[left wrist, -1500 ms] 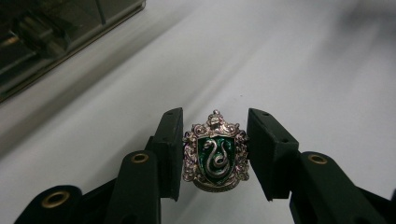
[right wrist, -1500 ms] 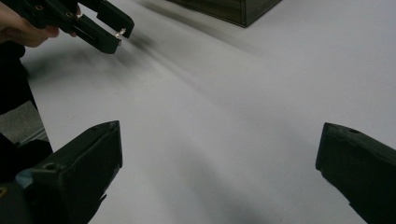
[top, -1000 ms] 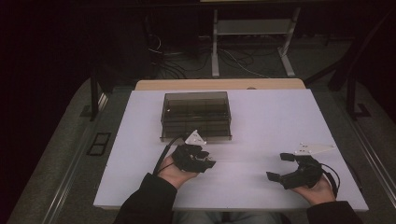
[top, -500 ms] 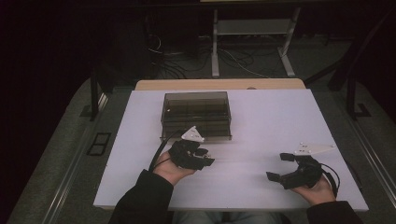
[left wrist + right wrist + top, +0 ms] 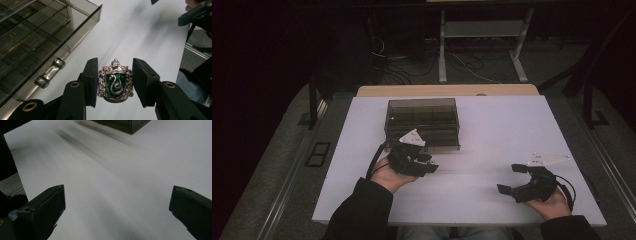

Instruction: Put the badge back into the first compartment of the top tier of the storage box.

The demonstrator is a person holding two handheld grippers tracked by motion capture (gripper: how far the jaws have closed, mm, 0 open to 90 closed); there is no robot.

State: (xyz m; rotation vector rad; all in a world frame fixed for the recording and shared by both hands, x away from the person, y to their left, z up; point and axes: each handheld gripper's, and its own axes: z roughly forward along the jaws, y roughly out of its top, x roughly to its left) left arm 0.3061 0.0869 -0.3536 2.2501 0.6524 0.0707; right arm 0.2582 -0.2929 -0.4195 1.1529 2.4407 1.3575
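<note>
Silver-and-green crest badge (image 5: 115,81): clamped between my left gripper's (image 5: 114,82) jaws, above the white table (image 5: 492,130). Smoked acrylic drawer box (image 5: 422,122): at eleven o'clock of it, close. My right gripper (image 5: 117,210): jaws wide, holding nothing.

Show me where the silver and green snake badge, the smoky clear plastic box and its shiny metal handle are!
silver and green snake badge (image 5: 115,84): left gripper view, on the green shield.
smoky clear plastic box (image 5: 422,116): high view, on its lid.
shiny metal handle (image 5: 49,72): left gripper view, on the bar's middle.

box (image 5: 37,37): cut off at frame edge | its contents: unreadable
</note>
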